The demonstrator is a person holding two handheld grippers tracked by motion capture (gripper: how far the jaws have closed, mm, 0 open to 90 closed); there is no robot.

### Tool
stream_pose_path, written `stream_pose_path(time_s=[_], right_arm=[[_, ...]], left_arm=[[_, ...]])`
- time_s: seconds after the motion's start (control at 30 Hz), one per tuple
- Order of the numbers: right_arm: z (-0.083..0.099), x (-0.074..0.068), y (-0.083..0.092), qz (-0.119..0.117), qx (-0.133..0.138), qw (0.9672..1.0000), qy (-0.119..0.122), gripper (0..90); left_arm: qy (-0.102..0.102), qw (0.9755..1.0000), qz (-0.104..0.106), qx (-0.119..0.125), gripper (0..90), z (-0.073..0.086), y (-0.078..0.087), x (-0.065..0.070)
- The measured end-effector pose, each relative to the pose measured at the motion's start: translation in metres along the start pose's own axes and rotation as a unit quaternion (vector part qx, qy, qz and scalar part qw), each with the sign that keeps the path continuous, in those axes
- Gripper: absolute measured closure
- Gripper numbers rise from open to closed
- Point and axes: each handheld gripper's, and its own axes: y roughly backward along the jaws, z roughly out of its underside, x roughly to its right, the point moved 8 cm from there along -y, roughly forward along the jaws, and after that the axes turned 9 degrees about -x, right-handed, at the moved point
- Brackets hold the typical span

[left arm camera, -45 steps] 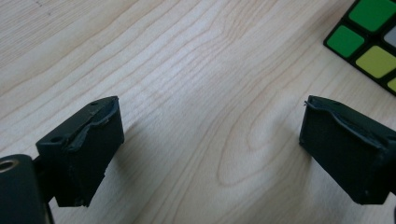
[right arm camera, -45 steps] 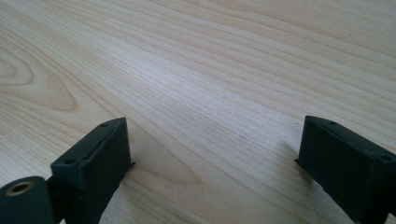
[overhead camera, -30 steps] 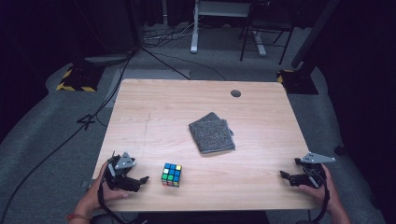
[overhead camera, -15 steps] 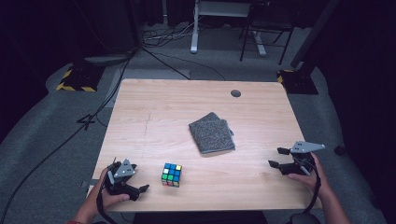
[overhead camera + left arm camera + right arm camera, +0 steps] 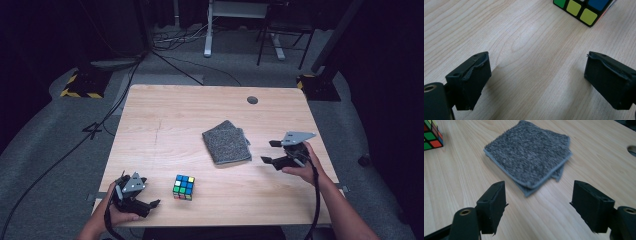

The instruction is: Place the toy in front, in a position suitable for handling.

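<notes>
Folded grey cloth lies flat on the wooden table, a little to the right of the middle and nearer to the right edge than to the left one. It is folded into a rough square, and one lower layer sticks out at its side. The right gripper is held low over the table, just beside the cloth on the side of the right edge, not touching it. Its jaws stand wide apart and hold nothing; in the right gripper view the cloth sits just beyond the gap between them. The coloured cube stands near the front edge, left of the middle, well apart from the cloth. The left gripper is at the front left corner, near the cube but not in contact with it. Its jaws are also spread and empty, with bare wood between them in the left gripper view.
</notes>
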Motion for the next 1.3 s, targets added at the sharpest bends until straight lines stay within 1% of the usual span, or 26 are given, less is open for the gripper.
stream_pose_path(time_s=[0.03, 0.07, 0.1, 0.17, 0.2, 0.23, 0.27, 0.3, 0.33, 0.4, 0.43, 0.5, 0.53, 0.6, 0.63, 0.67, 0.7, 0.73, 0.77, 0.8, 0.87, 0.9, 1.07, 1.17, 1.27, 1.3], right_arm=[[0.0, 0.0, 0.0, 0.0, 0.0, 1.0, 0.0, 27.8], [-0.007, -0.003, -0.005, 0.001, -0.002, 1.0, 0.008, 28.0], [-0.02, -0.009, -0.016, -0.01, 0.002, 0.9999, 0.012, 28.5], [-0.03, -0.013, -0.029, -0.012, -0.003, 0.9997, 0.023, 28.5], [-0.03, -0.013, -0.029, -0.012, -0.003, 0.9997, 0.023, 28.5], [-0.033, -0.016, -0.036, -0.011, -0.01, 0.9995, 0.028, 28.5], [-0.037, -0.018, -0.043, -0.016, -0.012, 0.9993, 0.03, 28.6], [-0.044, -0.022, -0.056, -0.021, -0.02, 0.9989, 0.036, 28.8], [-0.044, -0.022, -0.056, -0.021, -0.02, 0.9989, 0.036, 28.8], [-0.05, -0.025, -0.067, -0.024, -0.023, 0.9986, 0.04, 29.4], [-0.055, -0.025, -0.08, -0.023, -0.027, 0.9986, 0.04, 29.3], [-0.058, -0.024, -0.092, -0.031, -0.03, 0.9985, 0.033, 28.9], [-0.058, -0.024, -0.092, -0.031, -0.03, 0.9985, 0.033, 28.9], [-0.057, -0.021, -0.106, -0.024, -0.046, 0.998, 0.035, 28.1], [-0.055, -0.018, -0.114, -0.014, -0.054, 0.9978, 0.036, 27.9], [-0.054, -0.016, -0.118, -0.011, -0.058, 0.9978, 0.031, 27.6], [-0.051, -0.013, -0.126, -0.014, -0.064, 0.9975, 0.028, 26.1], [-0.051, -0.013, -0.126, -0.014, -0.064, 0.9975, 0.028, 26.1], [-0.051, -0.012, -0.129, -0.016, -0.06, 0.9978, 0.022, 25.6], [-0.051, -0.011, -0.131, -0.02, -0.054, 0.9982, 0.016, 25.3], [-0.049, -0.009, -0.133, -0.033, -0.051, 0.9981, 0.007, 24.9], [-0.049, -0.009, -0.133, -0.037, -0.051, 0.998, 0.004, 25.2], [-0.044, -0.011, -0.129, -0.041, -0.06, 0.9973, 0.009, 25.6], [-0.041, -0.011, -0.127, -0.042, -0.058, 0.9974, 0.009, 25.6], [-0.031, -0.013, -0.117, -0.039, -0.057, 0.9976, 0.004, 25.6], [-0.028, -0.014, -0.115, -0.039, -0.057, 0.9976, 0.004, 25.6]], left_arm=[[0.0, 1.0, 0.0, 0.0, 7.5, 0.0, 0.0, 0.0], [0.0, 1.0, 0.0, 0.0, 7.5, 0.0, 0.0, 0.0], [0.0, 1.0, 0.0, 0.0, 7.5, 0.0, 0.0, 0.0], [0.0, 1.0, 0.0, -0.001, 7.5, 0.0, 0.0, 0.0], [0.0, 1.0, 0.0, -0.001, 7.5, 0.0, 0.0, 0.0], [0.0, 1.0, 0.0, -0.001, 7.5, 0.0, 0.0, 0.0], [0.001, 1.0, 0.0, 0.0, 7.5, 0.0, 0.0, 0.0], [0.001, 1.0, 0.0, 0.0, 7.5, 0.0, 0.0, 0.0], [0.001, 1.0, -0.001, -0.001, 7.5, 0.0, 0.0, 0.0], [0.001, 1.0, 0.0, 0.0, 7.5, 0.0, 0.0, 0.0], [0.001, 1.0, -0.001, -0.001, 7.5, 0.0, 0.0, 0.0], [0.001, 1.0, 0.0, 0.0, 7.6, 0.0, 0.0, 0.0], [0.002, 1.0, 0.0, 0.0, 7.6, 0.0, 0.0, 0.0], [0.002, 1.0, -0.001, 0.0, 7.5, 0.0, 0.0, 0.0], [0.003, 1.0, -0.001, 0.0, 7.5, 0.0, 0.0, 0.0], [0.003, 1.0, -0.001, 0.0, 7.5, 0.0, 0.0, 0.0], [0.003, 1.0, -0.001, 0.0, 7.5, 0.0, 0.0, 0.0], [0.003, 1.0, -0.001, 0.0, 7.5, 0.0, 0.0, 0.0], [0.003, 1.0, -0.001, 0.0, 7.5, 0.0, 0.0, 0.0], [0.002, 1.0, -0.001, 0.0, 7.5, 0.0, 0.0, 0.0], [-0.001, 1.0, 0.0, -0.001, 7.4, -0.001, -0.001, 0.0], [0.0, 1.0, 0.001, -0.001, 7.4, -0.001, -0.001, 0.0], [0.0, 1.0, -0.002, 0.0, 7.3, -0.004, -0.002, 0.001], [0.002, 1.0, -0.001, 0.0, 7.3, -0.007, -0.004, 0.003], [-0.005, 1.0, 0.001, -0.002, 7.3, -0.009, -0.006, 0.004], [-0.005, 1.0, 0.002, 0.0, 7.3, -0.01, -0.006, 0.004]])
